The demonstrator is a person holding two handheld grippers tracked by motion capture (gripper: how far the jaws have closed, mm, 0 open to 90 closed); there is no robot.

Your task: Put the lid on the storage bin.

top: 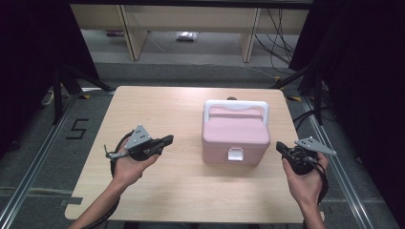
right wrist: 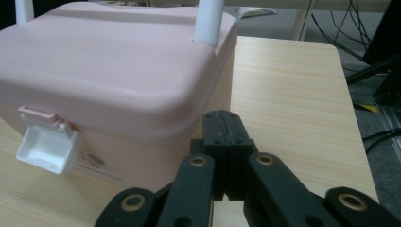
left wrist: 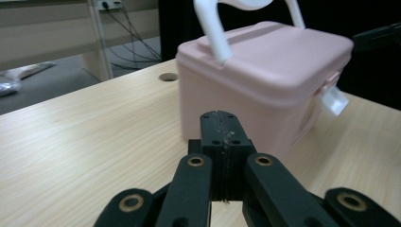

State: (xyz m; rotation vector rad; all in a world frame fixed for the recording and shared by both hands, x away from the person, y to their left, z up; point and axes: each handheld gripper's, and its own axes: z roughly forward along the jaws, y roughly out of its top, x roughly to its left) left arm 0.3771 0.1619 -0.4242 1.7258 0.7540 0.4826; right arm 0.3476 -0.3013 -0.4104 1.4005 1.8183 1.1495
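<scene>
Both pairs of my black fingers, left gripper [top: 168, 140] and right gripper [top: 279, 145], are pressed shut on nothing, flanking the pink plastic box with white handle [top: 235, 132] mid-table, so I should open them before approaching its white front latch [top: 235, 154].

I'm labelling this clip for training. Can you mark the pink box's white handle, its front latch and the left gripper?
white handle [top: 236, 103], high view, on its top bar.
front latch [right wrist: 46, 146], right gripper view, on the white flap.
left gripper [top: 168, 140], high view, at the tips of its shut jaws.
</scene>
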